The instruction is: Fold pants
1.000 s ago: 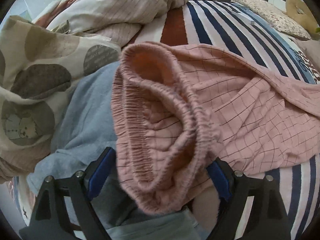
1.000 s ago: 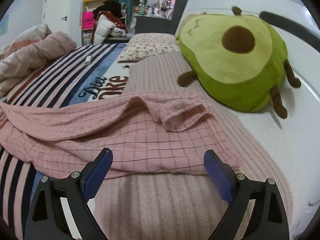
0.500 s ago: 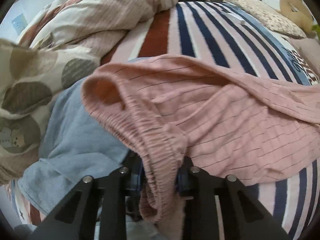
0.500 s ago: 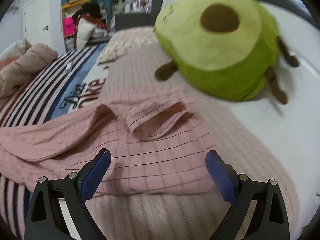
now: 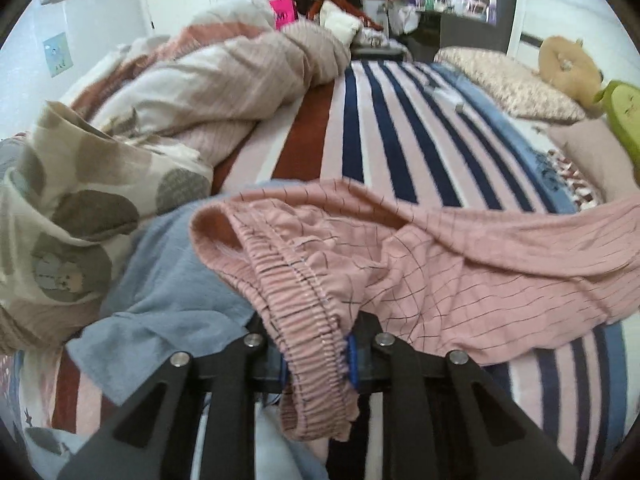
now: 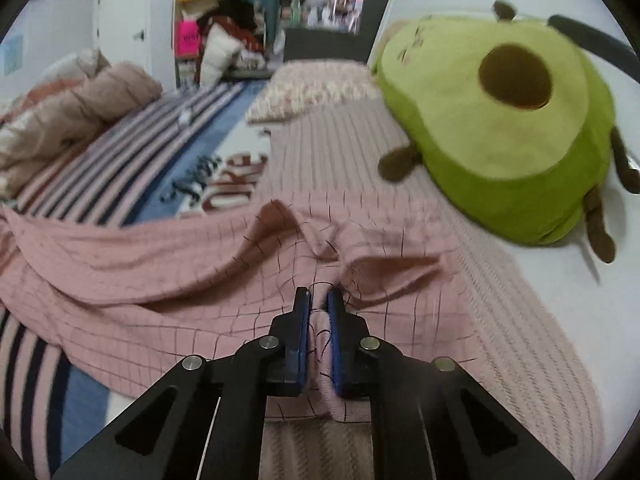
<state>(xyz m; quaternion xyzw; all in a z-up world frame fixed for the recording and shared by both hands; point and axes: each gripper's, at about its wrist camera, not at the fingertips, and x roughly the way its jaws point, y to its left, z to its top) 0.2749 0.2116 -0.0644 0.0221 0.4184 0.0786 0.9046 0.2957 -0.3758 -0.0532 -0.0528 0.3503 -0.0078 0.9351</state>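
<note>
pink checked pants [image 5: 460, 272]: left gripper [image 5: 316, 348] clamps elastic waistband [image 5: 296, 296], right gripper [image 6: 319, 320] pinches leg fabric. lift both evenly, pull taut before folding.

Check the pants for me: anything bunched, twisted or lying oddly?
Yes. The pink pants lie rumpled, and the waistband pinched in the left gripper is bunched and sits over a blue garment.

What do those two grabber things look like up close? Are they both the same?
They look alike. Each tool, left and right, has two black angular fingers with triangular cut-outs, joined by links with round silver bolt heads. Blue pads line the inner faces of the fingers. On the right one, thin pale lines run along the frame. No labels or sleeves show.
</note>
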